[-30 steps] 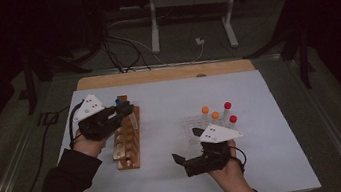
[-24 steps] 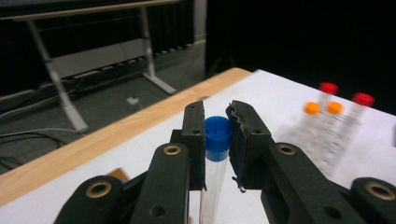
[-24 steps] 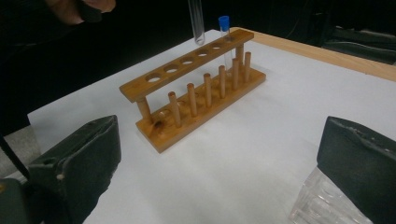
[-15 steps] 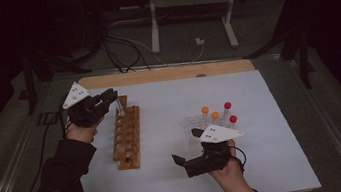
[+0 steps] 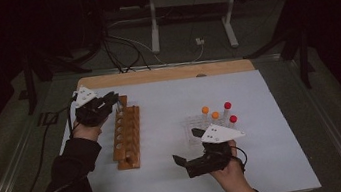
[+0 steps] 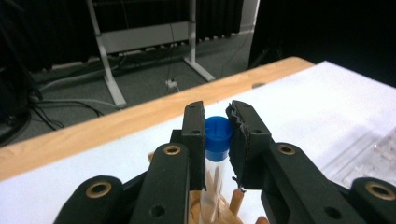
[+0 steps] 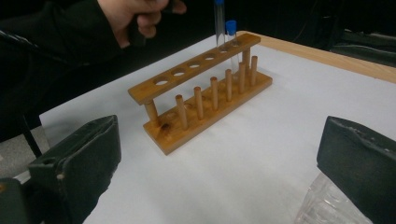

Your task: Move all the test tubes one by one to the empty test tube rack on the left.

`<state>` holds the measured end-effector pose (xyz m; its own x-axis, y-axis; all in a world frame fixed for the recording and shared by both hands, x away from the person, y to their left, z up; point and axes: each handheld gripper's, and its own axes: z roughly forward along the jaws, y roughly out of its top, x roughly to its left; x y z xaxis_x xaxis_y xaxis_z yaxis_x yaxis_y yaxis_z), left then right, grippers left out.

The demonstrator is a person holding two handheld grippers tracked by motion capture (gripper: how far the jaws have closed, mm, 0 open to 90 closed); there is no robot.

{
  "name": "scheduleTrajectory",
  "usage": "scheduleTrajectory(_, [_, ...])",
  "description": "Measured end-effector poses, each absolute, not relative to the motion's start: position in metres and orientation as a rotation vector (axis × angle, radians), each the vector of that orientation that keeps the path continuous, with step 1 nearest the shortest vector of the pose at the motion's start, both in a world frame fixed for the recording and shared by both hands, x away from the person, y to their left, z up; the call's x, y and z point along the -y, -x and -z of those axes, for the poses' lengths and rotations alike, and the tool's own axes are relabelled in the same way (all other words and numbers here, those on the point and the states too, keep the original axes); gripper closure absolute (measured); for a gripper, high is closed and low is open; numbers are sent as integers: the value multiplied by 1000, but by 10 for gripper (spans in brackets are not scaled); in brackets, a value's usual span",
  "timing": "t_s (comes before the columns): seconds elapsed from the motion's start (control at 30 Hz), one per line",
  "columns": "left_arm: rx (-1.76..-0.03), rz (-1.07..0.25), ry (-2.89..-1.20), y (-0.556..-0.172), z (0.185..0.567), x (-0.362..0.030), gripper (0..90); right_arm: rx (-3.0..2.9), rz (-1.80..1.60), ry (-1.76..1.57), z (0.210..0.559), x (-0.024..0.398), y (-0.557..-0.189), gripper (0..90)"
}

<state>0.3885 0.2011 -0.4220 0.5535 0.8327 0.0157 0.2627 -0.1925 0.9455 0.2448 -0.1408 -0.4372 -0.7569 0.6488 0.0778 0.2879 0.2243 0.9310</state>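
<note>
Holding a clear tube with a blue cap (image 6: pixel 217 140) clamped between its pads, the left gripper (image 5: pixel 109 102) stands over the far end of the wooden rack (image 5: pixel 127 132), at the left of the white tabletop (image 5: pixel 259 93). Count in the right gripper view: two blue-capped tubes at the rack's far end, one of them (image 7: pixel 231 37) seated in the end hole and the other (image 7: pixel 218 23) standing taller beside it under the person's left hand (image 7: pixel 135 16); whether that taller tube sits fully in its hole cannot be told. The rack's top bar shows six holes, and a row of six upright pegs lines its base. The right gripper (image 5: pixel 188 161) is held level near the front of the tabletop, jaws wide apart with nothing between them, pointing toward the rack. Just behind it sits a clear plastic rack (image 5: pixel 198 125) bearing three capped tubes: two orange (image 5: pixel 205 110) and two red (image 5: pixel 228 105) caps are counted in the high view, four in all on closer count. Open white surface lies between the two racks and along the right side and front edge. A bare wooden strip (image 5: pixel 165 74) runs along the far edge of the tabletop, close behind the wooden rack.
</note>
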Motion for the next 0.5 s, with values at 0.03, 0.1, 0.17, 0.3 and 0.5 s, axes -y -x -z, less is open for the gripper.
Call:
scheduleTrajectory(0.03, [-922,-675,-1742,-389,425,-200,780,-2176,-1542,-872,437,141,-245,0])
scheduleTrajectory(0.1, [-930,-675,-1752,-390,430,-199,780,-2173,-1547,-872,437,141,-245,0])
scheduleTrajectory(0.17, [-935,-675,-1762,-390,434,-198,780,-2170,-1546,-875,437,142,-245,0])
scheduleTrajectory(0.3, [-964,-673,-1778,-392,441,-197,780,-2173,-1546,-876,437,142,-245,0])
scheduleTrajectory(0.5, [-975,-664,-1796,-392,452,-197,779,-2170,-1541,-866,436,142,-244,0])
